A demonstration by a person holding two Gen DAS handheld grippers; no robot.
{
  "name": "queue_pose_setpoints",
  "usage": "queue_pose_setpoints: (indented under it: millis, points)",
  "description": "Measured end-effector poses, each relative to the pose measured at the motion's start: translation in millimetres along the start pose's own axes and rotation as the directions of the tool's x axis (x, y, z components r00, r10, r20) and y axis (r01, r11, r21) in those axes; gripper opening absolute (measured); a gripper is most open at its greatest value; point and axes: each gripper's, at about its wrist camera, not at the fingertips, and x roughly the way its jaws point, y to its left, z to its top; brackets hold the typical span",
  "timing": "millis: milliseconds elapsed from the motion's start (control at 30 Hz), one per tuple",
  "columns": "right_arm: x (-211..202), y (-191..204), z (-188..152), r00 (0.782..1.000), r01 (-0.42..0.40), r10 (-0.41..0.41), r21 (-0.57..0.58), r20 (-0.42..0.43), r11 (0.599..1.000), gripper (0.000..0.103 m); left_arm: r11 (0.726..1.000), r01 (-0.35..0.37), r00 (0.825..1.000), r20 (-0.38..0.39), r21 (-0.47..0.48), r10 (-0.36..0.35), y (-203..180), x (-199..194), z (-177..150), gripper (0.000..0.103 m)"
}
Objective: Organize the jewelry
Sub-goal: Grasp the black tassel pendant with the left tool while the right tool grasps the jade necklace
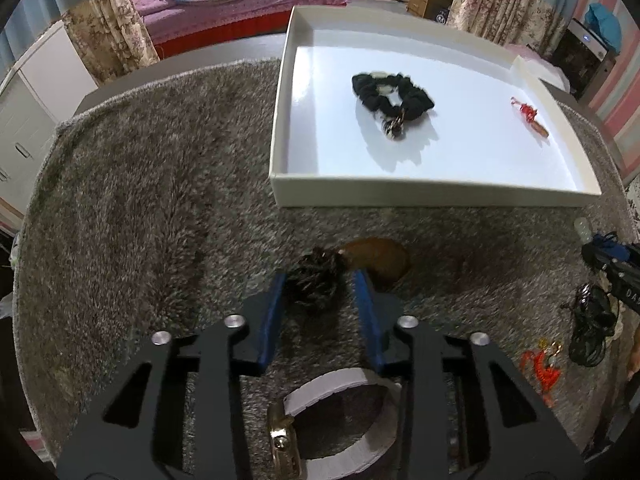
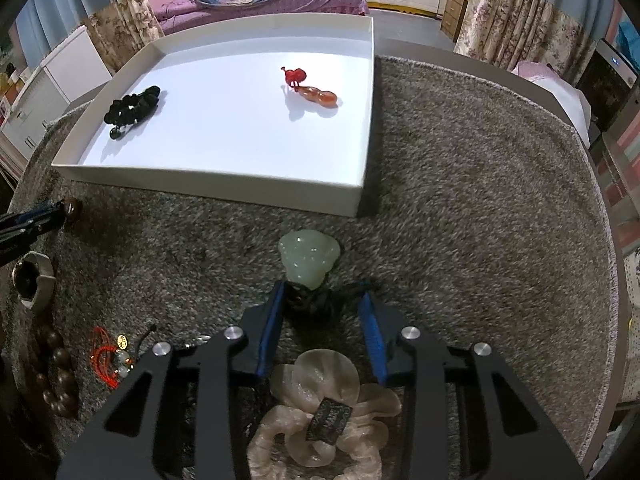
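Straddling a dark tangled cord knot (image 1: 318, 280) tied to a brown oval pendant (image 1: 378, 259) on the shaggy grey rug (image 1: 160, 208), the left gripper (image 1: 320, 280) stands part-open before the white tray (image 1: 432, 194). In the right view, the right gripper (image 2: 324, 296) brackets the black cord (image 2: 310, 306) of a pale green jade pendant (image 2: 308, 258); contact unclear.

One white tray (image 2: 208, 188) holding two pieces (scrunchie (image 2: 134, 106), red pendant (image 2: 310, 88)).

A white tray (image 2: 208, 188) on the grey rug (image 2: 460, 200) holds a black scrunchie (image 1: 392, 94) and a red gourd pendant (image 2: 316, 94); a pale green pendant (image 2: 308, 258) lies just in front of it.
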Motion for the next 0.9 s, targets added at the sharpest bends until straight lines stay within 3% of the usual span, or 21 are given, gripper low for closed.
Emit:
queue_pose_setpoints:
  millis: [167, 500, 900]
  points:
    - [-0.7, 0.3, -0.2, 1.0, 0.004, -0.004, 0.0, 0.003, 1.0, 0.028, 1.0, 0.014, 1.0, -0.006, -0.021, -0.014, 7.5, 1.4, 0.0, 0.025]
    - [-2.8, -1.9, 0.7, 1.0, 0.002, -0.002, 0.0, 0.014, 1.0, 0.024, 1.0, 0.007, 1.0, 0.019, -0.01, -0.007, 6.5, -0.9, 5.1, 0.023]
    - [-30.4, 1.5, 7.9, 0.994, -0.004, 0.005, -0.009, 0.106, 1.0, 0.021, 1.0, -0.025, 0.987, 0.156, 0.007, 0.024, -13.3, -45.4, 5.1, 0.023]
